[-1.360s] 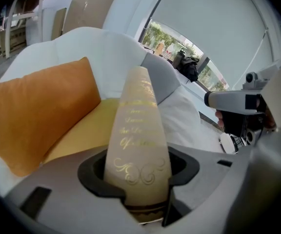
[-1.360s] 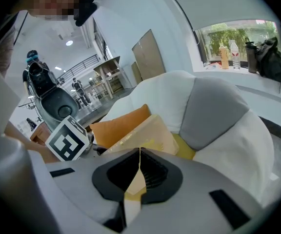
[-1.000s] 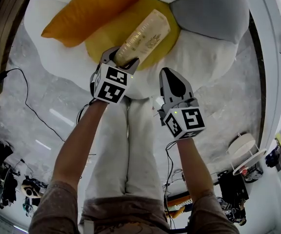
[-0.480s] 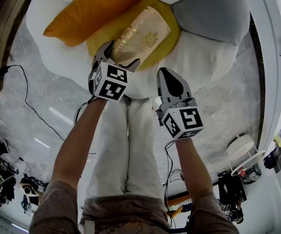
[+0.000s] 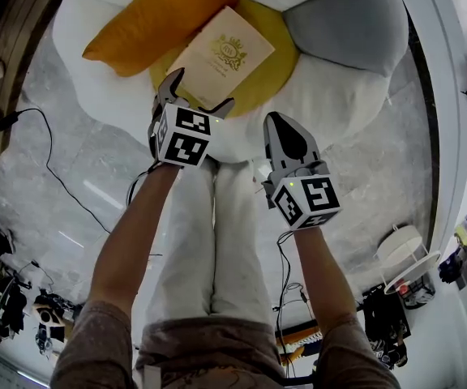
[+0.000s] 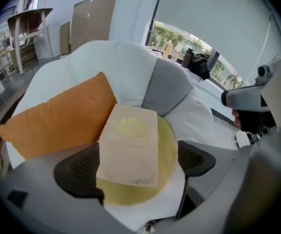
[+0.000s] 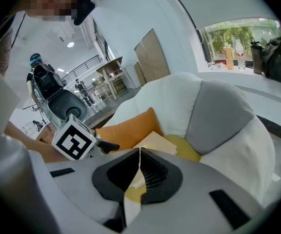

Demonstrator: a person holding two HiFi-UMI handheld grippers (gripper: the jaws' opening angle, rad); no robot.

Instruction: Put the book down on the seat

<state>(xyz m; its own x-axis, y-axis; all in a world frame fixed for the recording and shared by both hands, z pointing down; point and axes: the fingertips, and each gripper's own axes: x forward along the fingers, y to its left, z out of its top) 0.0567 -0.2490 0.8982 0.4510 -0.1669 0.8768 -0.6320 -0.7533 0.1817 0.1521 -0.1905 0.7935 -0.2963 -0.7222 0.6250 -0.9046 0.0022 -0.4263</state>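
Note:
The cream book [image 5: 221,55] lies flat on the round yellow seat cushion [image 5: 270,83] of a white flower-shaped chair. My left gripper [image 5: 201,89] sits at the book's near end with its jaws opening wide. In the left gripper view the book [image 6: 130,145] lies between the dark pads [image 6: 77,172], which do not press on it. My right gripper [image 5: 284,132] hovers to the right over the chair's white front edge, shut with nothing in it; its pads [image 7: 148,174] meet, and the book [image 7: 155,141] shows beyond them.
An orange pillow [image 5: 156,19] leans at the book's left and a grey pillow [image 5: 347,19] at its right. The person's legs [image 5: 213,241] stand at the chair's front. A black cable [image 5: 47,168] runs over the floor on the left; a white side table [image 5: 404,245] stands right.
The book has gone from tilted on its edge in the left gripper to lying flat on the yellow cushion. The left jaws have spread apart. The right gripper has barely moved.

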